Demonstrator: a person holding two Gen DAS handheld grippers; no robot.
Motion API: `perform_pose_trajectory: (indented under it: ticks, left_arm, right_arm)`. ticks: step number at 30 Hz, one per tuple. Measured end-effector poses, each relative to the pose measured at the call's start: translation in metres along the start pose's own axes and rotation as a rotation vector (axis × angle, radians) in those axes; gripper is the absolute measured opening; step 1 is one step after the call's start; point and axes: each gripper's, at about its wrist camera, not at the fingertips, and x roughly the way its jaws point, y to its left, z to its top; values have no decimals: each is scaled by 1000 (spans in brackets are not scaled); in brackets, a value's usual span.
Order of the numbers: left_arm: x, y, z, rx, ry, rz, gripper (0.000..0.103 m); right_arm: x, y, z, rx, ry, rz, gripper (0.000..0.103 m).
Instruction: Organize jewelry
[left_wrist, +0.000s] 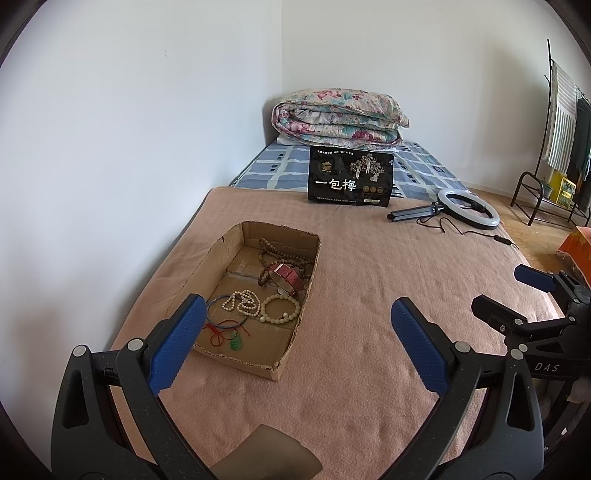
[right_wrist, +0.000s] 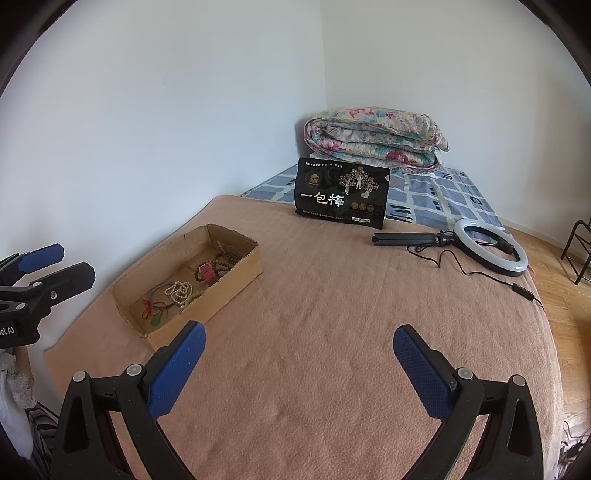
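Observation:
A shallow cardboard box (left_wrist: 308, 291) (right_wrist: 236, 280) lies on the pink blanket. Inside it are a brown bead string (left_wrist: 284, 258), a red watch (left_wrist: 286, 278) (right_wrist: 207, 274), a white bead necklace (left_wrist: 240, 301) (right_wrist: 179, 290), a pale bead bracelet (left_wrist: 280, 308), a thin blue bangle (left_wrist: 221, 314) and a green pendant on red cord (left_wrist: 236, 341) (right_wrist: 157, 319). My left gripper (left_wrist: 299, 317) hovers open just in front of the box, empty. My right gripper (right_wrist: 299, 341) is open to the right of the box, empty; it also shows at the left wrist view's right edge (left_wrist: 509, 295).
The pink blanket (left_wrist: 369, 295) (right_wrist: 332, 295) covers the near bed. A black snack bag (left_wrist: 351, 175) (right_wrist: 341, 192) stands behind, a ring light with tripod and cable (left_wrist: 469, 208) (right_wrist: 487, 245) lies right of it, a folded floral quilt (left_wrist: 340, 118) (right_wrist: 376, 142) beyond. Wall at left.

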Motion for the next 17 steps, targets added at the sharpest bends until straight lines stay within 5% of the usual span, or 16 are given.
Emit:
perform_pose_trajectory:
  ticks: [17]
  left_arm:
    - [-1,8,-9,-10,-8,17,102]
  right_arm:
    - [2,1,-4,0,7,1,103]
